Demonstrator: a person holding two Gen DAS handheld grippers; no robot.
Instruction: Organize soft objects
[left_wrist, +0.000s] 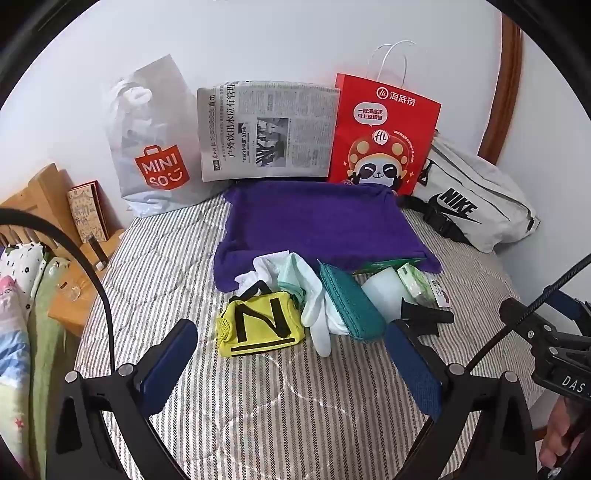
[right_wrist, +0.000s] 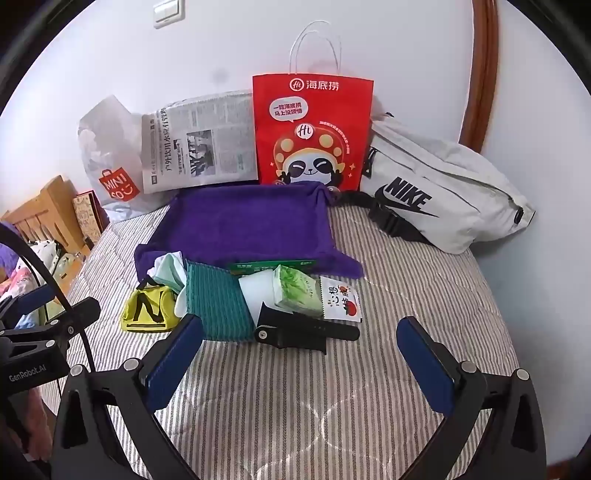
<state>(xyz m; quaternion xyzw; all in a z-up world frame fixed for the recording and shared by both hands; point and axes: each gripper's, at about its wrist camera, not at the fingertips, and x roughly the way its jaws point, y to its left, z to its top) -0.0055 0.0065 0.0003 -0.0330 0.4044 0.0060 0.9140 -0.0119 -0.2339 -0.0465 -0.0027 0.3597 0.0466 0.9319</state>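
We logged a striped bed (left_wrist: 258, 406) across the frame; a purple towel (left_wrist: 317, 225) at centre; below it, touching, a pile: green pouch (right_wrist: 214, 306), yellow cloth (left_wrist: 258, 323), white glove (left_wrist: 319, 314). Our left gripper (left_wrist: 291, 365) and right gripper (right_wrist: 299, 365) hung spread, empty, at bottom.

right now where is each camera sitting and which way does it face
Left wrist: rides the left hand-held gripper, angled down over the striped bed at the yellow pouch and purple towel; both open blue fingers show, plus the other gripper and a hand at the right edge.
Right wrist: rides the right hand-held gripper, angled down at the teal mat and black clip; its open fingers show, the other gripper at left.
Shared: towel, pouch, red paper bag, Nike bag.
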